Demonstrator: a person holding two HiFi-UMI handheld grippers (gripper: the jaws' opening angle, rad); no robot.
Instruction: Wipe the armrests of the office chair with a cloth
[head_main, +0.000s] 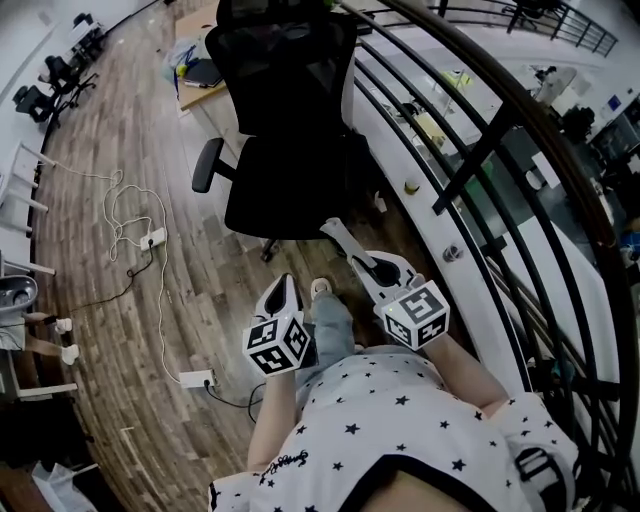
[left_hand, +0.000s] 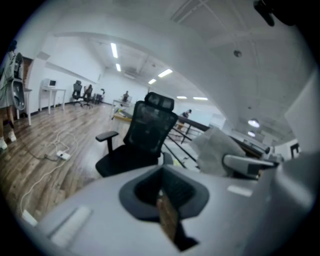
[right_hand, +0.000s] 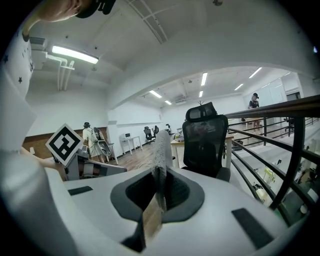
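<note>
A black mesh office chair (head_main: 290, 120) stands ahead of me on the wood floor, its left armrest (head_main: 205, 163) sticking out to the side; the other armrest is hidden. My right gripper (head_main: 358, 262) is shut on a pale grey cloth (head_main: 335, 232), which stands up between its jaws in the right gripper view (right_hand: 161, 147). The chair (right_hand: 205, 140) is well beyond it, not touched. My left gripper (head_main: 286, 283) is held low beside the right one, jaws together with nothing in them. The left gripper view shows the chair (left_hand: 142, 135), its armrest (left_hand: 107, 135) and the cloth (left_hand: 217, 145).
A black metal railing (head_main: 480, 150) curves along the right, close to the chair. White cables and a power strip (head_main: 150, 238) lie on the floor at left, another strip (head_main: 197, 378) nearer me. A desk (head_main: 200, 80) stands behind the chair.
</note>
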